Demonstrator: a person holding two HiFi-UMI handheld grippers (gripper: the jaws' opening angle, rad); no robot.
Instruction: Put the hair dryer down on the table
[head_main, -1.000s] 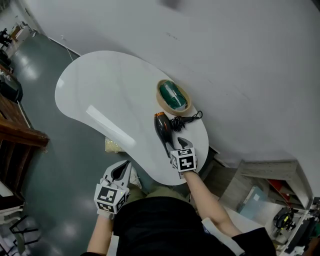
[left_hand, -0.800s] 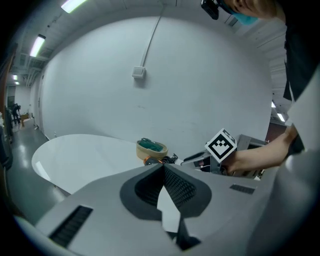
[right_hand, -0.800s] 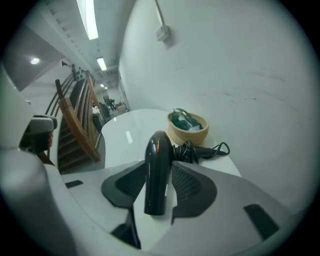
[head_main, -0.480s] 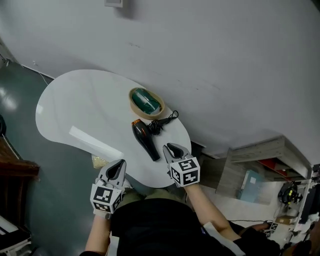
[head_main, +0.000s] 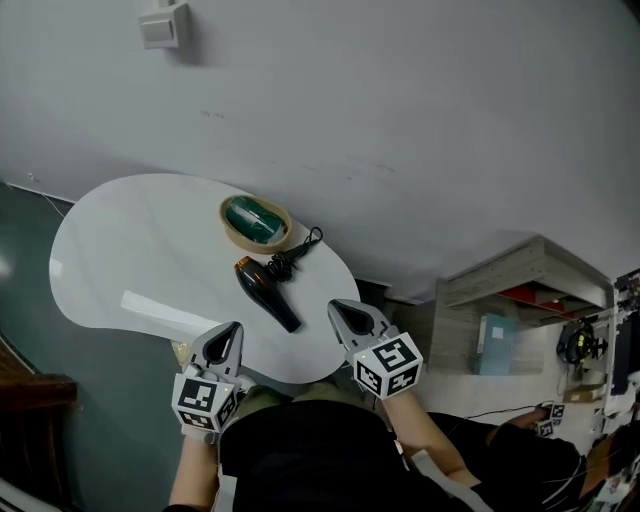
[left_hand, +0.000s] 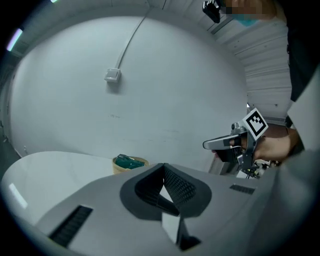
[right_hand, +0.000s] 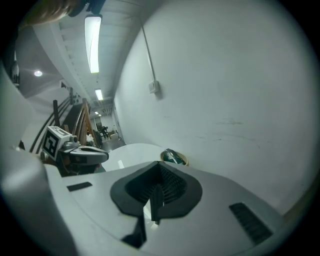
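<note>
The black hair dryer (head_main: 268, 296) lies flat on the white table (head_main: 120, 250), its orange-ringed nozzle toward the bowl and its cord (head_main: 293, 255) bunched beside it. My right gripper (head_main: 340, 308) hovers just off the table's near edge, to the right of the dryer's handle and clear of it, jaws shut and empty. Below the same edge, my left gripper (head_main: 231, 330) is also shut on nothing. The left gripper view shows its closed jaws (left_hand: 163, 169) and the right gripper (left_hand: 225, 143) beyond. Looking along the closed right jaws (right_hand: 159, 169), I see the left gripper (right_hand: 87, 155).
A tan bowl (head_main: 256, 222) holding something green sits on the table near the wall, just behind the dryer; it also shows as the bowl (left_hand: 129, 162) and the bowl (right_hand: 173, 157). A grey wall runs behind the table. Shelving and clutter (head_main: 510, 320) stand at the right.
The right gripper has drawn back from the dryer's handle toward me and its jaws have closed. The dryer stays on the table. My head view has swung right, so the table sits further left.
</note>
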